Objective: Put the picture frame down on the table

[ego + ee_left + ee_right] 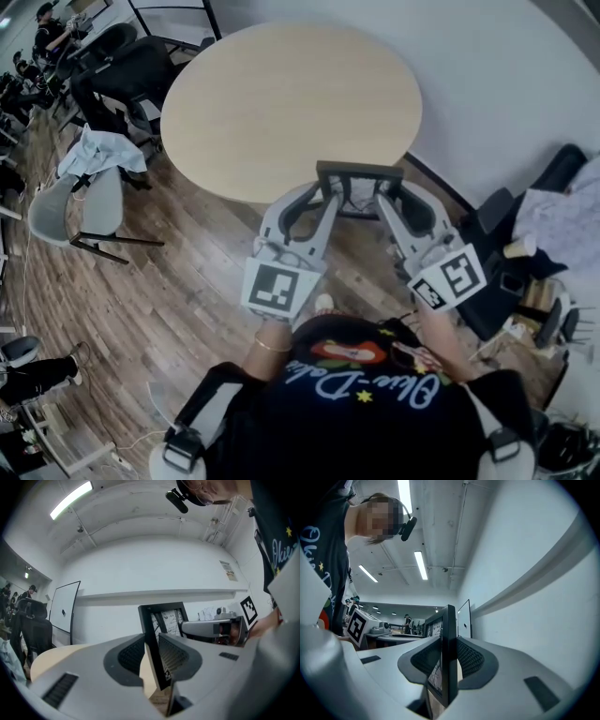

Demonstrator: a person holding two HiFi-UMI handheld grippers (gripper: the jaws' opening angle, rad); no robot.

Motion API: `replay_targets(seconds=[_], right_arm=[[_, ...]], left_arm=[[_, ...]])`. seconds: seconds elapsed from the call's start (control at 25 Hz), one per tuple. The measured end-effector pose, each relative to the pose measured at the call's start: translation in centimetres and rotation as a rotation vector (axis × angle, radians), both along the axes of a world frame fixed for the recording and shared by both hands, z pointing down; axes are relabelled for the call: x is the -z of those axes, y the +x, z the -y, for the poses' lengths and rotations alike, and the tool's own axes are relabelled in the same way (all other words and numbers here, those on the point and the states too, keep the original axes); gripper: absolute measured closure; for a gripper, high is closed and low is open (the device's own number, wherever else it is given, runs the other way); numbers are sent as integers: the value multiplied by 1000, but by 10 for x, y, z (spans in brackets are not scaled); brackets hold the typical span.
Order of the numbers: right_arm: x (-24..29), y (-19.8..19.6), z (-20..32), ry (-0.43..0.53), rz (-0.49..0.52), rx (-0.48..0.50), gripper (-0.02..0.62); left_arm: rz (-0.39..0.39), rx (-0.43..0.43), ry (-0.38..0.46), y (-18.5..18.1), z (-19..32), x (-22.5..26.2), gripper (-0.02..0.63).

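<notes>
- The left gripper (152, 654) is clamped on one upright of the picture frame (161, 616). Its ribbed pads press the black moulding from both faces.
- The right gripper (449, 656) grips the opposite upright the same way. Its own view shows the moulding edge-on, with the jaws only as far apart as the moulding is thick.
- Held between the two grippers, the frame stands upright in the air at the near rim of the round table (281, 103). Its printed face is turned toward the person (375, 403), and it does not rest on the table top.
- In the head view only the frame's top rail shows, because the gripper bodies cover the rest.
- The print is black and white and too small to make out.
- I cannot tell whether the frame's bottom edge hangs over the table top or over the wooden floor (187, 300).
- Each gripper carries a marker cube: the left one (272, 289) and the right one (450, 278) sit close in front of the person's chest.
- Left of the table stand a grey chair (89, 202) with a pale cloth over it and black office chairs (131, 66).
- To the right is a black chair (525, 216) piled with things.
- A white wall (506, 84) lies behind the table, and a whiteboard (63, 613) leans against it.
</notes>
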State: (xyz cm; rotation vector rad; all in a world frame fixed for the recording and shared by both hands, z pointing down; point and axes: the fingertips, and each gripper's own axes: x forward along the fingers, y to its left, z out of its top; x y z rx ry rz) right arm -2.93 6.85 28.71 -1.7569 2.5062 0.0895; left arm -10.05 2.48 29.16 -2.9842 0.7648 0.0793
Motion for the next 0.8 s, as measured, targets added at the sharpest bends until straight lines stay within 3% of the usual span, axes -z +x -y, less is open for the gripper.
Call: replay_targets(seconds=[0.52,0.8], right_arm=[[-18,30,10,-24,43,-72,514],[-28,56,31,-19,63,-23,514]], left_arm=[[31,-67,-12,30,12,-13,511],[71,-13,-12,50,28,-18,511]])
